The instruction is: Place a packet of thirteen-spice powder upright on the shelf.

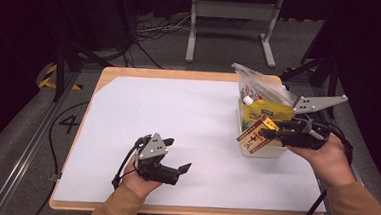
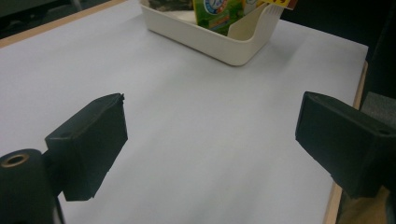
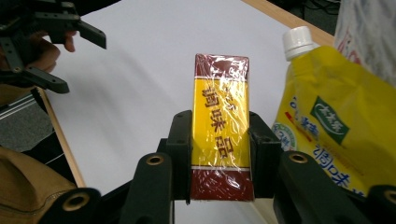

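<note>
My right gripper [image 1: 272, 134] is shut on a yellow and dark red box [image 1: 256, 135] wrapped in clear film, and holds it just above the near left corner of the cream bin [image 1: 270, 152]. In the right gripper view the box [image 3: 220, 126] stands upright between the jaws. A yellow pouch [image 3: 329, 126] with a white cap leans in the bin beside it. My left gripper [image 1: 179, 157] rests open over the white sheet [image 1: 177, 122] near the front edge, nothing between its fingers [image 2: 91, 140].
A clear plastic bag [image 1: 262, 84] of goods rises from the back of the bin. The bin [image 2: 210, 39] lies ahead of the left gripper, with a green carton [image 2: 217, 14] in it. The wooden table edge [image 1: 172, 209] runs along the front.
</note>
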Motion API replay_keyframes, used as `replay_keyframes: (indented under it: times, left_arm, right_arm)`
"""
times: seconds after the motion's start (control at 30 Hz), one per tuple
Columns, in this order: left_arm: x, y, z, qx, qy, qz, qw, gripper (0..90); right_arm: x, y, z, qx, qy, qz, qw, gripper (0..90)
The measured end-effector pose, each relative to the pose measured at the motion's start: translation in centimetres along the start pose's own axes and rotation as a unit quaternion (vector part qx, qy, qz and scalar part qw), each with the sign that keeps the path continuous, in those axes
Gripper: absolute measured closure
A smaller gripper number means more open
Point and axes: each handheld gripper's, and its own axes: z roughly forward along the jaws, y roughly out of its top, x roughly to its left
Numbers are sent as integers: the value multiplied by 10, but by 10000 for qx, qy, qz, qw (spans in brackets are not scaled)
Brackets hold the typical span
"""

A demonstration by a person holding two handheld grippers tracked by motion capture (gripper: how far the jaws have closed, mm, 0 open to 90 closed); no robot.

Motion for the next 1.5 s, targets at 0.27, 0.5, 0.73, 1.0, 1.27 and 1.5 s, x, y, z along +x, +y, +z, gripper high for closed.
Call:
replay_keyframes:
  times: [0.27,0.5,0.73,1.0,1.27,1.5]
  left_arm:
    - [14,-9,-13,108,-1,-137,9998,91]
    - [22,-13,-24,94,73,-210,9997,90]
    - [29,-17,-30,74,160,-301,9994,89]
    - [35,-21,-36,59,225,-357,9991,89]
    - [41,-24,-42,69,232,-420,9988,85]
    - [43,-25,-43,89,265,-422,9987,83]
  right_arm:
    - [-13,7,-2,83,-223,-320,9992,678]
    - [-22,13,-1,246,-294,-607,9974,677]
    - [-31,14,5,491,-253,-1020,9933,677]
    - [-37,11,13,699,-201,-1242,9896,677]
    - [-42,9,16,851,-36,-1322,9876,676]
    - [-45,8,20,1000,155,-1420,9847,676]
